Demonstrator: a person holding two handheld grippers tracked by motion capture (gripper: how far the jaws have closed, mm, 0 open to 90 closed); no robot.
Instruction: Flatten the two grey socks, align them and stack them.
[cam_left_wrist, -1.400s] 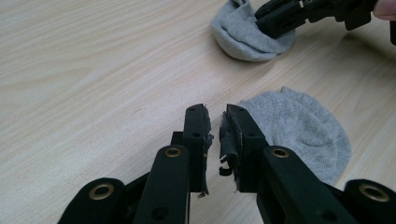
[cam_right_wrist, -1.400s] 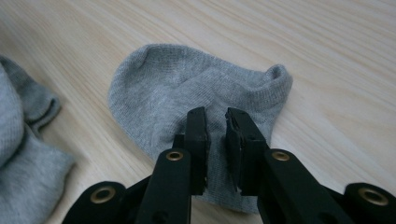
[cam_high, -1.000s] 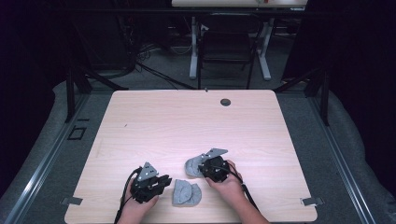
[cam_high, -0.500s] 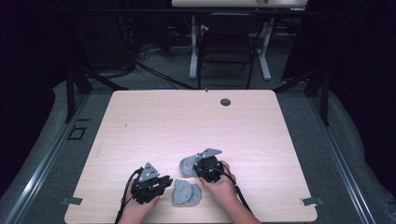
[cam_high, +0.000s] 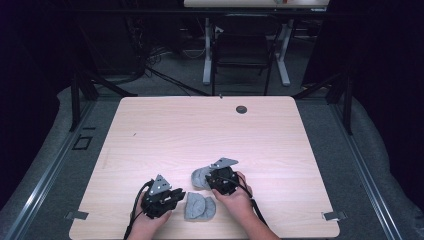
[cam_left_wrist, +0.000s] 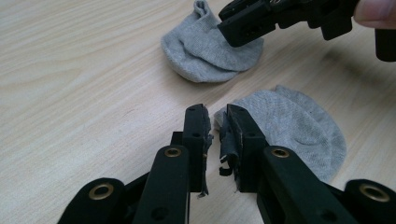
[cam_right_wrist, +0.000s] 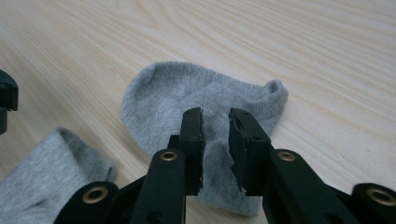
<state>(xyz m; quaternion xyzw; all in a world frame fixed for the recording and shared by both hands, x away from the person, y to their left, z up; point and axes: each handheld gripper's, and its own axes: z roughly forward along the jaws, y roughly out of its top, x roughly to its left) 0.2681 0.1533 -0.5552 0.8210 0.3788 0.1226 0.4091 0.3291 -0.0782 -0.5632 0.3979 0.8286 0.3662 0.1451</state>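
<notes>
Two grey ankle socks, both flat on the wooden table near its front edge. Far sock (cam_high: 201, 176) lies rumpled, cuff slightly raised. Near sock (cam_high: 200, 206) sits just beside it, folded over, not touching.

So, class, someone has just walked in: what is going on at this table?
A person holds a two-jaw gripper in each hand over a wooden table with two short grey socks. The left gripper sits at the edge of the nearer sock, its jaws slightly apart, with no clear grip on the cloth. The right gripper hangs over the farther sock; its jaws have just been opening, with a narrow gap showing sock behind it. Both socks lie flat, close together but apart.
</notes>
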